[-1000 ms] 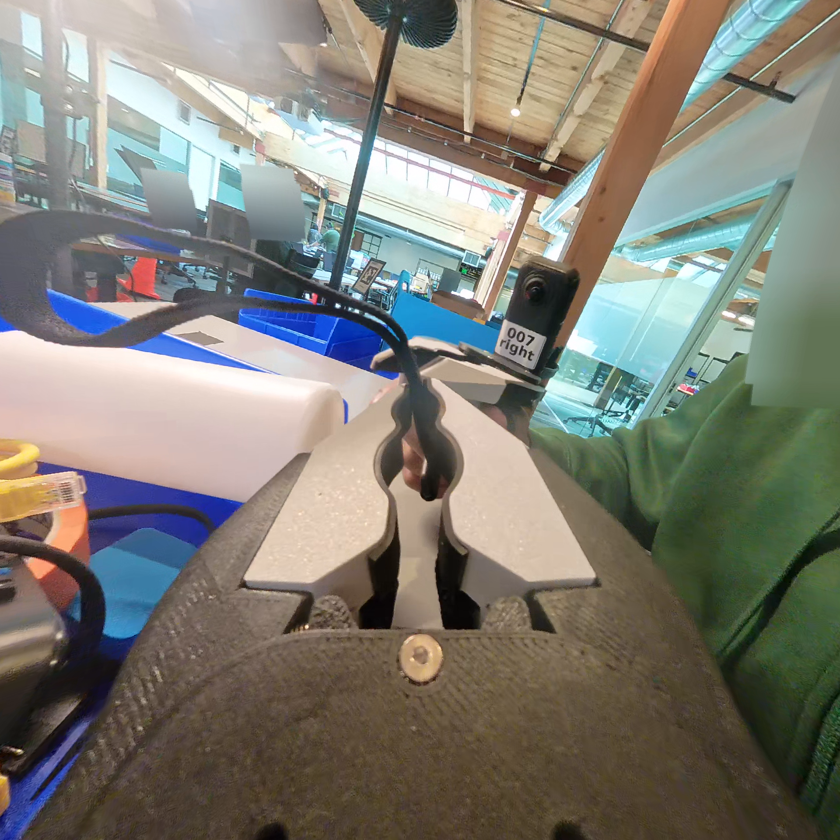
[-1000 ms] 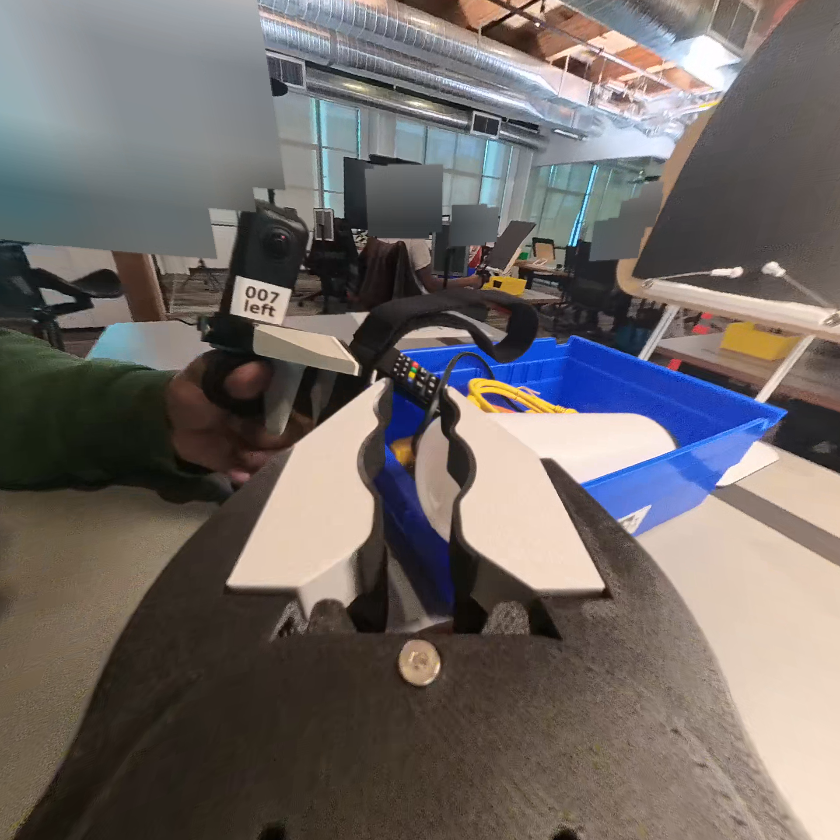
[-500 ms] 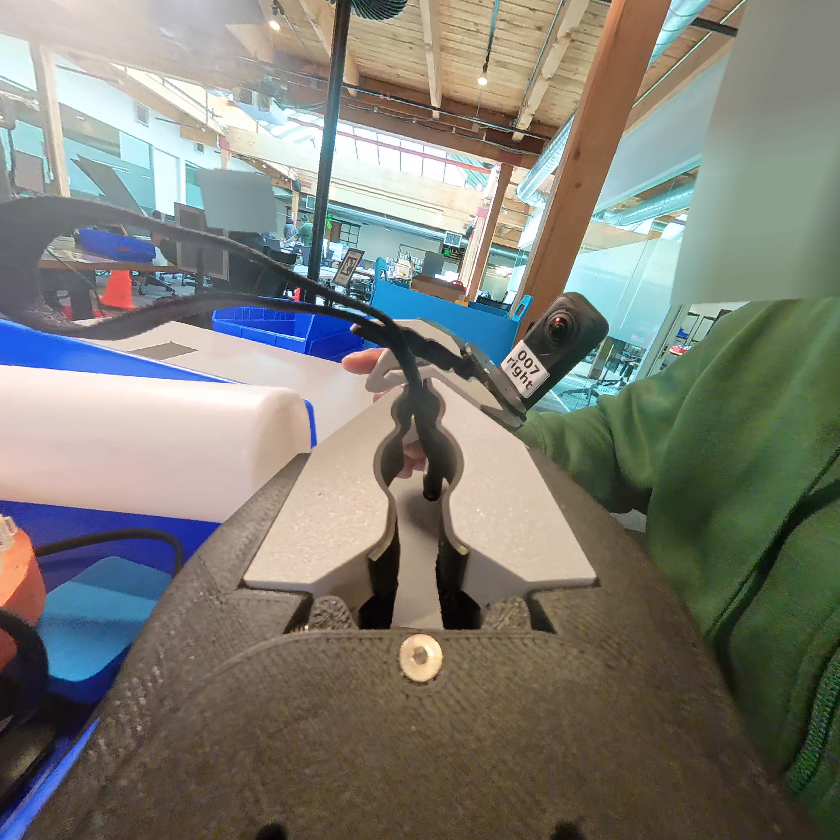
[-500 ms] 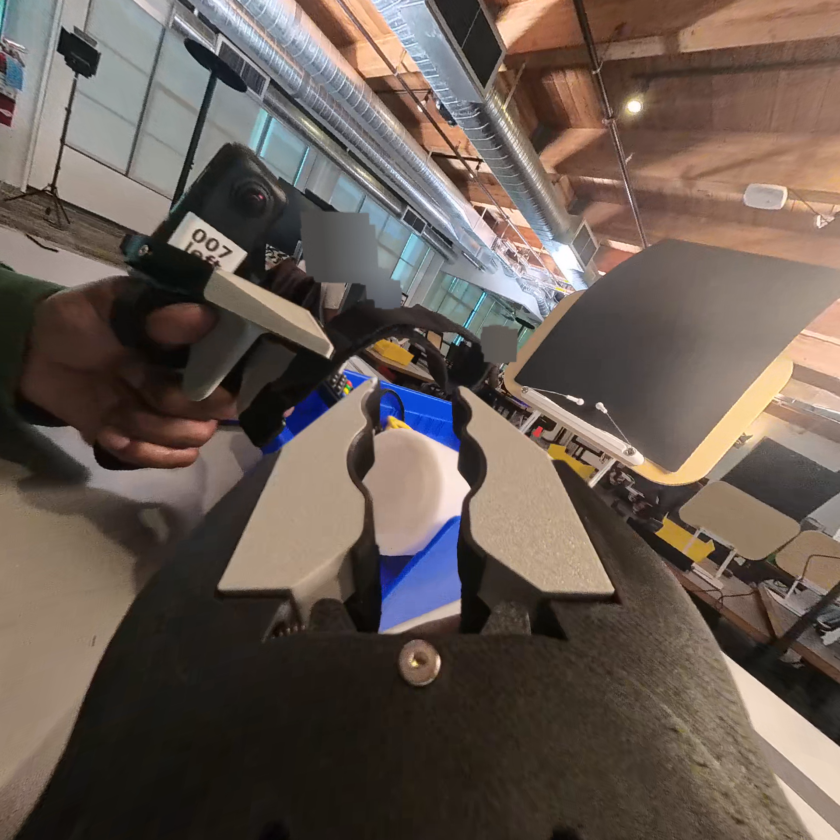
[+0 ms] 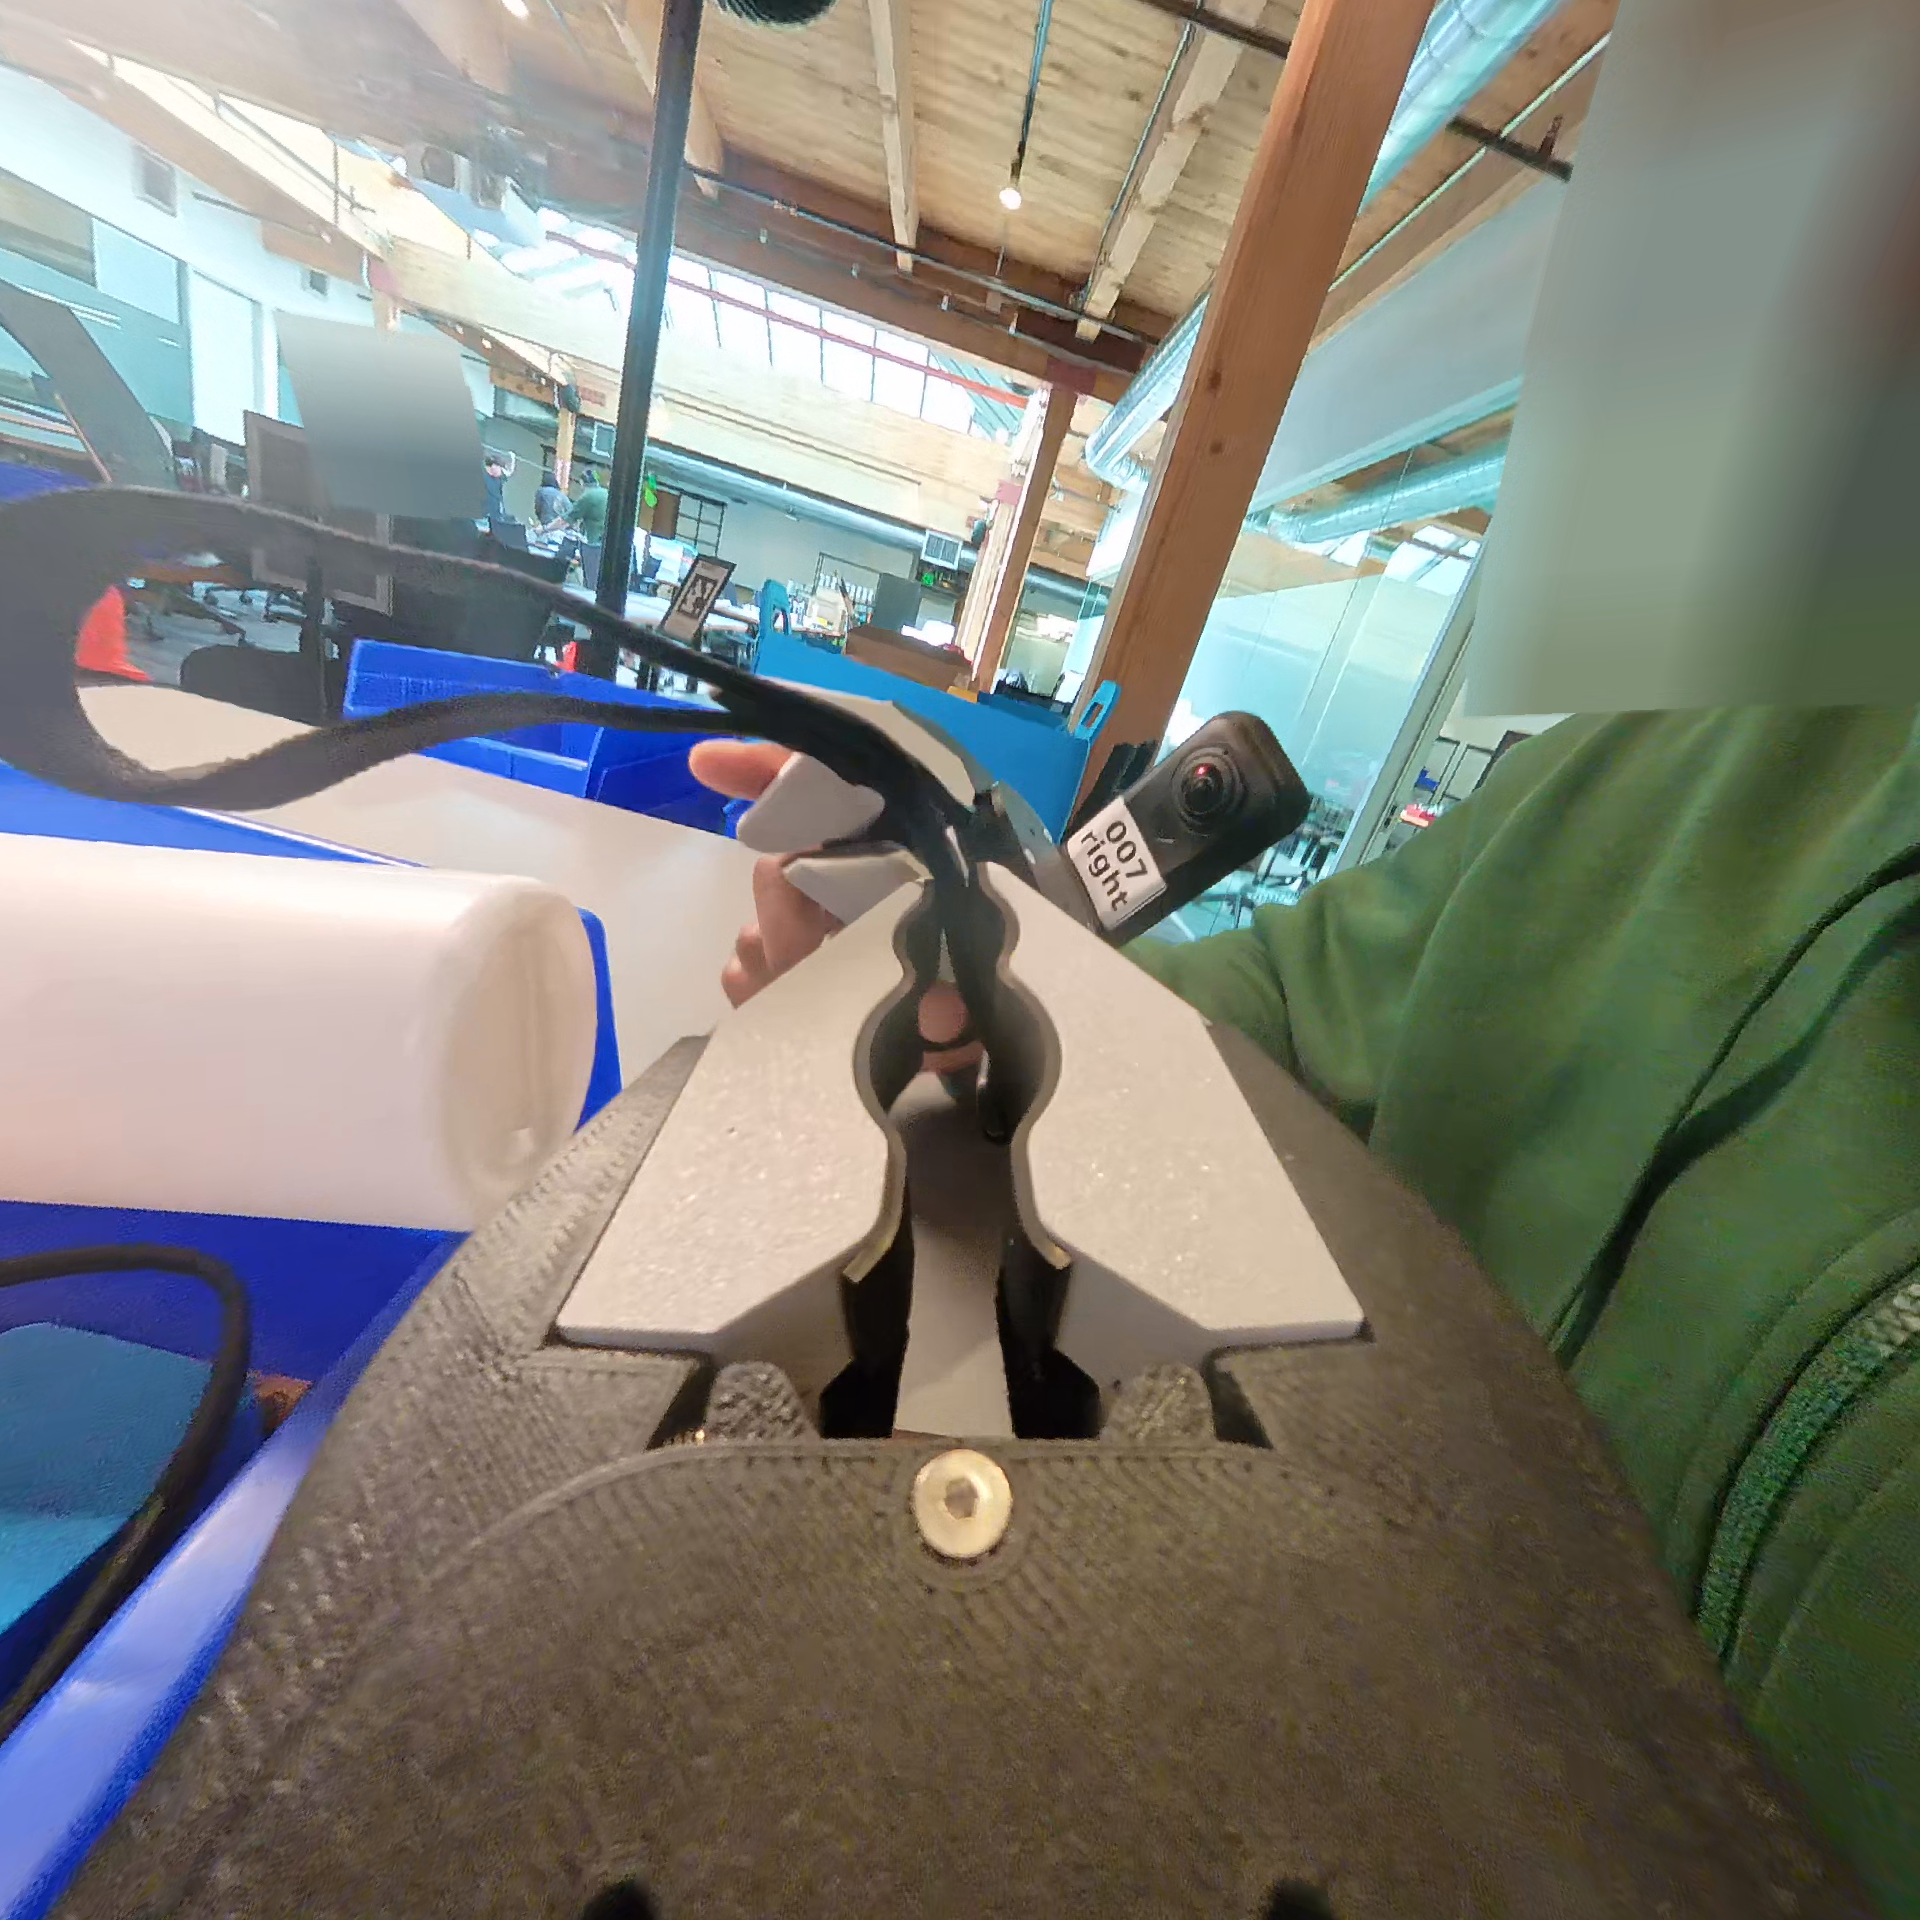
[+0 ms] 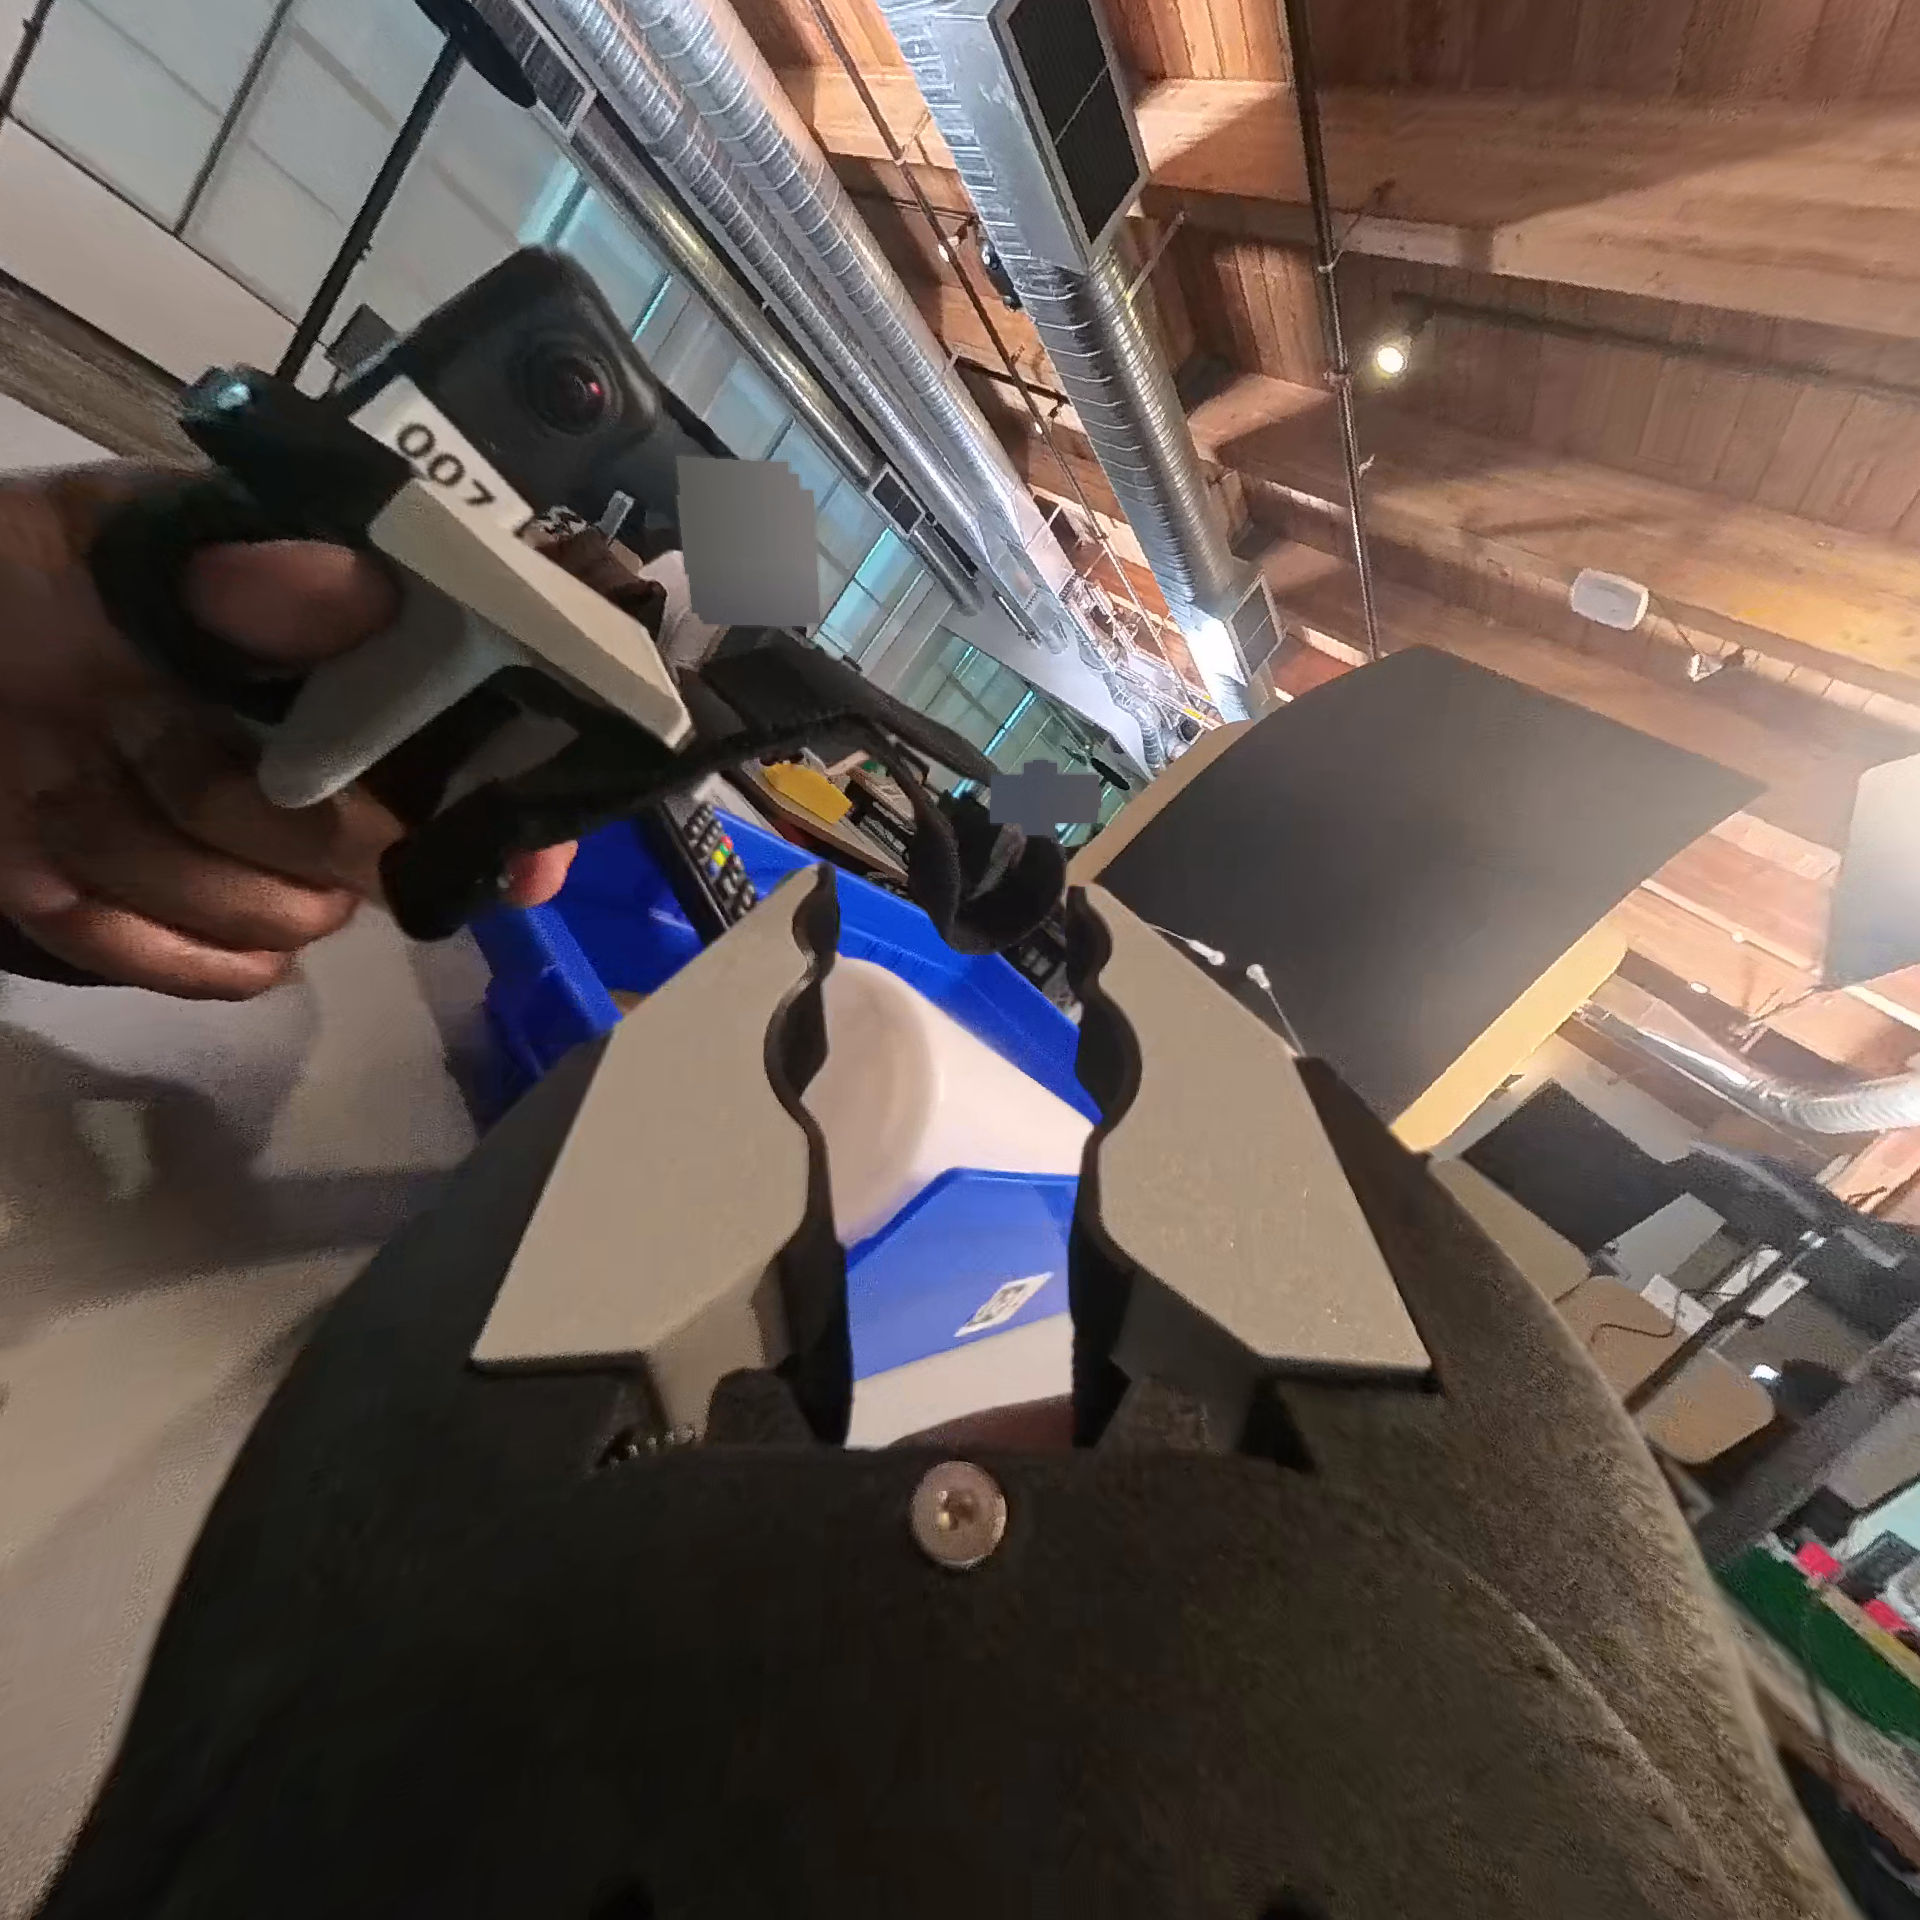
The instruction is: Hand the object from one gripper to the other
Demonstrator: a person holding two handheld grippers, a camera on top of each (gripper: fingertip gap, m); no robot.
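Blue bin [image 5: 343, 1288] occupies the lower left of the left wrist view, its wall running beneath a white cylinder [image 5: 260, 1039] that lies on its side inside it; both also show between the fingers in the right wrist view. A green sleeve [image 5: 1558, 1039] fills the right side of the left wrist view.

Left gripper [image 5: 951, 914]: fingers pressed together, pinching the black strap [image 5: 312, 727] near their tips. The strap runs out leftward in a long open loop above the bin, and its short end hangs down between the fingers.

Right gripper [image 6: 951, 904]: fingers spread, nothing clamped between them. The far bend of the strap loop [image 6: 977, 873] sits just at the fingertips, above the gap; contact cannot be confirmed. The other gripper, held in a hand [image 6: 156, 790], grips the strap at upper left of this view.
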